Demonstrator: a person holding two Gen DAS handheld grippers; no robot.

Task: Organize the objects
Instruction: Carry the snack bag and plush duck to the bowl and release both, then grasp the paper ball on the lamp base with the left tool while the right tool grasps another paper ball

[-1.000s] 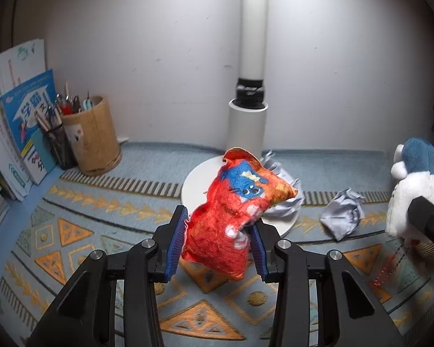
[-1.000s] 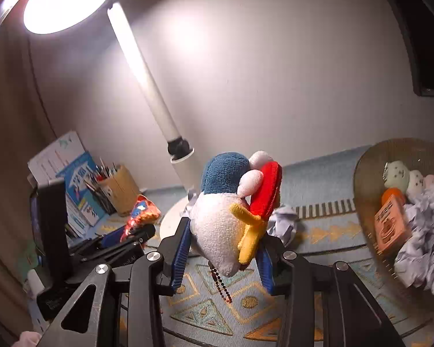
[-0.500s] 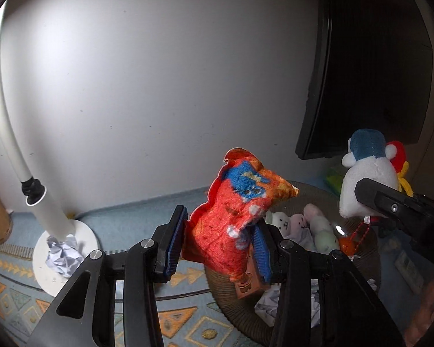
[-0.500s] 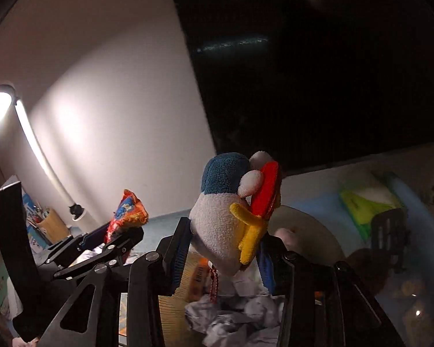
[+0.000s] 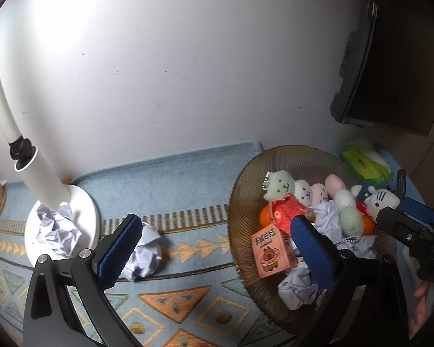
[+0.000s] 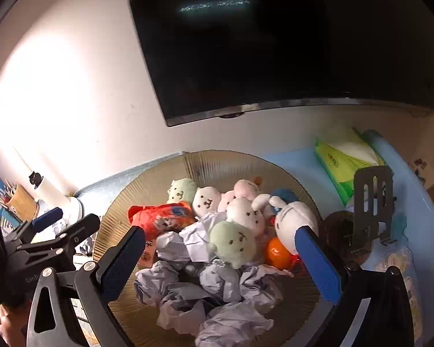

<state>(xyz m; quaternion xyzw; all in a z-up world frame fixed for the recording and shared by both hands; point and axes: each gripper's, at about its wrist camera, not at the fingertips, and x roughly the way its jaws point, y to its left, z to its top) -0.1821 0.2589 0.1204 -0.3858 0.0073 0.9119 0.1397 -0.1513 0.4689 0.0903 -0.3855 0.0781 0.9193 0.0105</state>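
**Both grippers open over a crowded bowl, two toys just released**

The left gripper [image 5: 214, 248] has just been opening; its blue pads stand wide apart with nothing between them. Past its right pad, at about two o'clock in the left wrist view, lies the ribbed brown bowl [image 5: 246, 190]. The red snack packet [image 6: 159, 217] rests inside the bowl at its nine o'clock side, seen from the right wrist camera, touching a pale green plush.

The right gripper [image 6: 220, 260] has also just been opening and holds nothing. The white plush with a blue cap [image 6: 292, 217] lies in the bowl at about three o'clock, just beside the gripper's right pad; whether it touches the pad cannot be told. Around it sit other small plush toys, an orange ball [image 6: 276, 250], a pink carton [image 5: 272, 253] and a heap of crumpled paper [image 6: 211, 297].

Outside the bowl, a paper ball [image 5: 146, 248] lies on the patterned mat at nine o'clock from it, and another [image 5: 58, 228] sits on the white lamp base [image 5: 85, 217].

Risks, as a judgement: the bowl is piled high, so the plush near the rim could roll out. Either open pad, drawn back carelessly, could snag a bead chain or drag paper over the edge. The two grippers sit close together and might knock one another when turning toward the leftover paper.
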